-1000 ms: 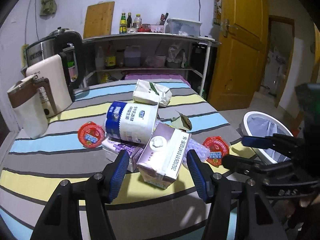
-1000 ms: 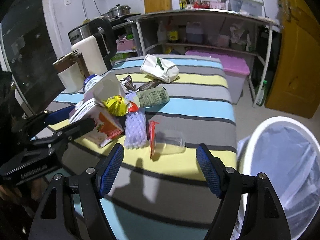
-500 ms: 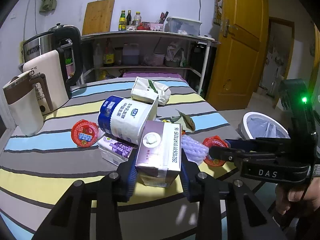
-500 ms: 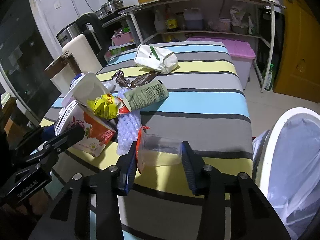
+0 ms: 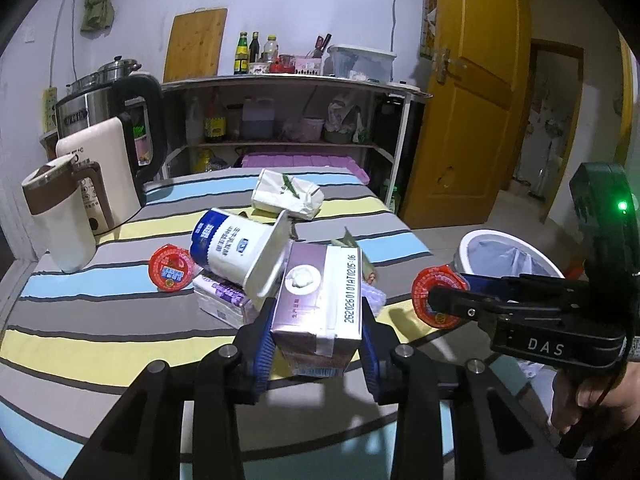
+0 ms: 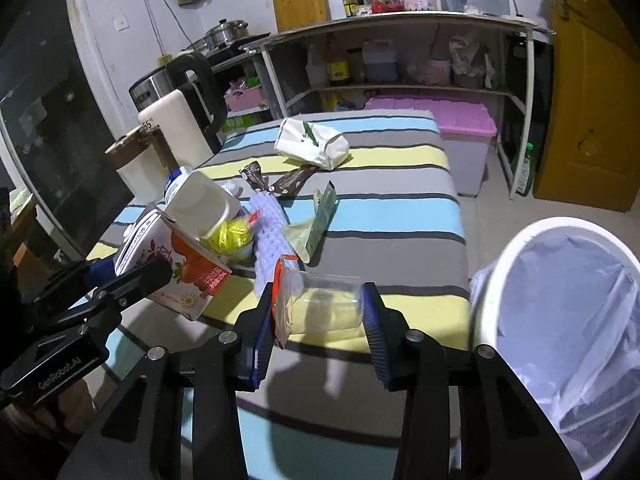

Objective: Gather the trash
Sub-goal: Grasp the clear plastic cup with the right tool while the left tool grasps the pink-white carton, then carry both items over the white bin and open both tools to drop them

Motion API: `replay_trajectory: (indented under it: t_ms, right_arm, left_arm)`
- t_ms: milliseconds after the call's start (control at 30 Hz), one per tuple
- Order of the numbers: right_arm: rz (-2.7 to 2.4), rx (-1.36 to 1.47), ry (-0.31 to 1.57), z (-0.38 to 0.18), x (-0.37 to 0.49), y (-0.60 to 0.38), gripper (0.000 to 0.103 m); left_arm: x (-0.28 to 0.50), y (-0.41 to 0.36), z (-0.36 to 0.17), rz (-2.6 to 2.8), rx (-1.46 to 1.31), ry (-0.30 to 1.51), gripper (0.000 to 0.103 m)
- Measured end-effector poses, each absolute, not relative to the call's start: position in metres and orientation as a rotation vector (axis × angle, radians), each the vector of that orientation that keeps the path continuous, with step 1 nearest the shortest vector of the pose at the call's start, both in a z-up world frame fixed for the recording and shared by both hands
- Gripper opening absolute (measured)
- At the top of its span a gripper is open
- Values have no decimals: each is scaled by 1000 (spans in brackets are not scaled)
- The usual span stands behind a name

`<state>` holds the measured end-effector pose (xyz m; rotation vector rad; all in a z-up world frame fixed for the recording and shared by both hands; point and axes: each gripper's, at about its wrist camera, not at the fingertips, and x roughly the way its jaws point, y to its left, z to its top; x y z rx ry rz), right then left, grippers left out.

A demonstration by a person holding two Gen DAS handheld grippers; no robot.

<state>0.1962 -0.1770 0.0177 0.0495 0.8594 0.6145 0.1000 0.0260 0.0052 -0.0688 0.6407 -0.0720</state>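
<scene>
In the left wrist view my left gripper [image 5: 318,344] is shut on a purple milk carton [image 5: 316,308], held tilted just above the striped table [image 5: 100,320]. In the right wrist view my right gripper [image 6: 318,316] is shut on a clear plastic cup [image 6: 324,304] lying sideways, its red peeled lid against the left pad. The white bin [image 6: 560,300] with a pale liner stands on the floor to the right. Left on the table are a blue-white tub [image 5: 232,248], a red lid [image 5: 172,268], a white paper bag [image 5: 286,194], foam netting [image 6: 272,232] and wrappers [image 6: 322,220].
A cream kettle [image 5: 100,176] and a brown-topped jug [image 5: 60,216] stand at the table's left edge. A shelf unit [image 5: 288,120] with bottles and a pink-lidded box [image 6: 460,120] stand behind the table. A yellow door [image 5: 472,120] is at the right.
Both grippers went from wide open to shut, the left on the purple carton, the right on the clear cup. Both have since lifted their items slightly off the table.
</scene>
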Motion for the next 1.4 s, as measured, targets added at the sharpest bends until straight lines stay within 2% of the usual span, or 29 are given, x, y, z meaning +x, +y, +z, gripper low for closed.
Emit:
replay_trajectory:
  t_ms: [367,833,1400]
  right_arm:
    - [543,87,818,34,174,-223,42]
    - [362,144,804,33,170,-303,42]
    - [219,197,892,-4,181,-364,42]
  left_arm:
    - [93,-14,21,-146,-40,618,37]
    - [123,-94,26,-330,2,612,37]
    - [171,-172,-8,-498,44,688,38]
